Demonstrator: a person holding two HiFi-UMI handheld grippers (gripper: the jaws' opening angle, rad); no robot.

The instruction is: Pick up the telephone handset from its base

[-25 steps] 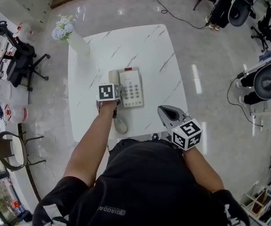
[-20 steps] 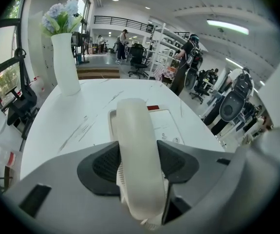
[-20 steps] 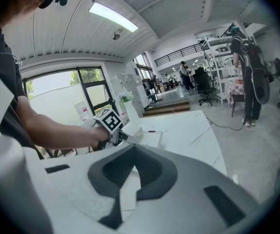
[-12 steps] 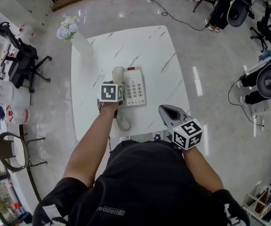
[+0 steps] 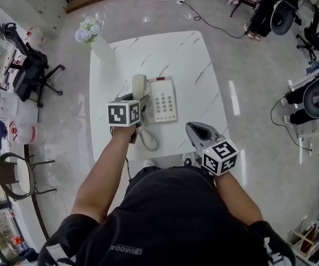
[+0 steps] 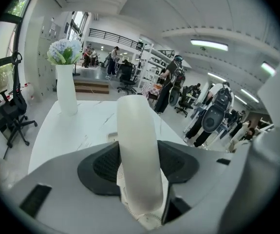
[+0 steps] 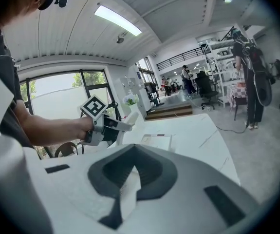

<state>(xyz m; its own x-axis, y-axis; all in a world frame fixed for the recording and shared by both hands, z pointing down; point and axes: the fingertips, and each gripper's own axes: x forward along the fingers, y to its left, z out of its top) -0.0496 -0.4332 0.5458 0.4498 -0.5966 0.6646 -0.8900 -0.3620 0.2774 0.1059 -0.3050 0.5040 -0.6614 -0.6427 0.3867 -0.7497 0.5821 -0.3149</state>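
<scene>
My left gripper (image 5: 140, 104) is shut on the cream telephone handset (image 5: 139, 85) and holds it in the air just left of the telephone base (image 5: 163, 100). In the left gripper view the handset (image 6: 136, 150) stands upright between the dark pads. A coiled cord (image 5: 148, 141) trails from the handset down to the white marble table (image 5: 165, 49). My right gripper (image 5: 197, 129) hovers over the table's near right edge, jaws together and empty. The right gripper view shows the left gripper (image 7: 121, 126) with the handset (image 7: 131, 119) beside the base (image 7: 157, 141).
A white vase of pale flowers (image 5: 99, 44) stands at the table's far left corner. Office chairs (image 5: 31, 71) stand left of the table, and a cable (image 5: 214, 22) runs over the floor beyond it. People stand far off in the left gripper view.
My left gripper has risen with the handset, lifting it off the base and drawing the cord after it. The right gripper has barely shifted.
</scene>
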